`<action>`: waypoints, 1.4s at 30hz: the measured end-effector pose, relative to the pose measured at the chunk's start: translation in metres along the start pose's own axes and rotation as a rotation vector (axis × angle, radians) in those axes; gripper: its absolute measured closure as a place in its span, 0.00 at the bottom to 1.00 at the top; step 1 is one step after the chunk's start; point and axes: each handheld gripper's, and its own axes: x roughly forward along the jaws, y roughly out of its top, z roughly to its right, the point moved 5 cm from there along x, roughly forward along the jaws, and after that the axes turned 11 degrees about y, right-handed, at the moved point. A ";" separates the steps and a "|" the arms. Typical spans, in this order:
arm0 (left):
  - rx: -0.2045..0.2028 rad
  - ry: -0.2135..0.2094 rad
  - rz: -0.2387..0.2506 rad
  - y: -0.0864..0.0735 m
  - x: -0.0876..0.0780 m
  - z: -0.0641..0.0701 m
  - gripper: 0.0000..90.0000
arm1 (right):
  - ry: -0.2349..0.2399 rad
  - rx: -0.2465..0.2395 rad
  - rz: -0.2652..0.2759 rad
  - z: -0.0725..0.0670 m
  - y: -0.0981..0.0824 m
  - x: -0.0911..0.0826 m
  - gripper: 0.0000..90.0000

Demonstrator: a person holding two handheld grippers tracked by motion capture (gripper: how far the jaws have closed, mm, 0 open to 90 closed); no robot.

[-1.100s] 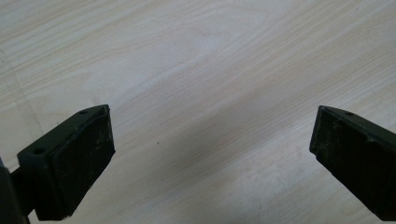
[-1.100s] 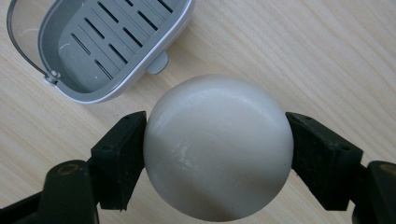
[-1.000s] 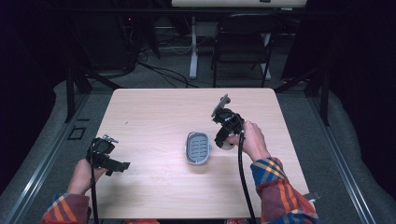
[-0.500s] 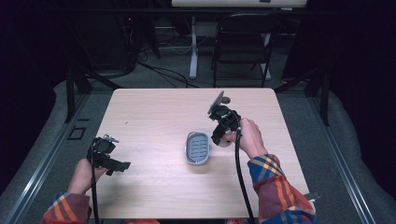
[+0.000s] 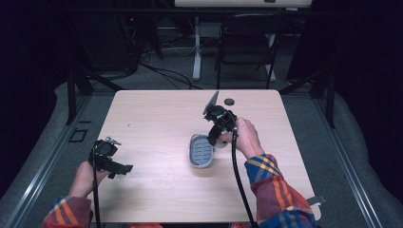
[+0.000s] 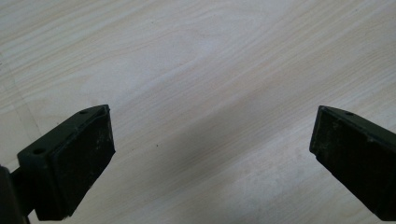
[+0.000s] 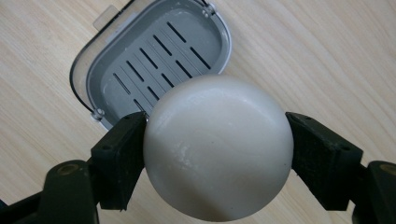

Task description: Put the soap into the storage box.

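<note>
A grey slotted soap dish (image 5: 199, 152) lies open on the wooden table (image 5: 152, 118), right of its middle. My right gripper (image 5: 217, 139) hovers at the dish's right edge, shut on a round off-white soap bar (image 5: 221, 142). In the right gripper view the soap bar (image 7: 217, 147) is squeezed between both pads, with the soap dish (image 7: 154, 51) just beyond and below it. My left gripper (image 5: 121, 167) stays near the table's front left, open. The left gripper (image 6: 210, 158) has bare wood between its wide-apart jaws.
A small dark hole (image 5: 229, 101) marks the table's far edge. Behind the table stand a folding chair (image 5: 247, 42) and a desk leg with cables (image 5: 196, 47). A metal rail (image 5: 47, 161) runs along the floor on the left.
My right gripper has shifted slightly left, closer over the dish, still holding the soap. The left gripper has stayed put.
</note>
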 end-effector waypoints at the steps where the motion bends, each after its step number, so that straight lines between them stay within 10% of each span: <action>1: 0.001 0.000 0.001 0.000 0.000 0.000 0.00 | 0.001 -0.006 -0.001 -0.002 0.003 0.001 0.26; 42: 0.007 0.000 -0.001 0.000 0.000 0.000 0.00 | 0.047 -0.059 -0.050 -0.026 0.035 0.039 0.26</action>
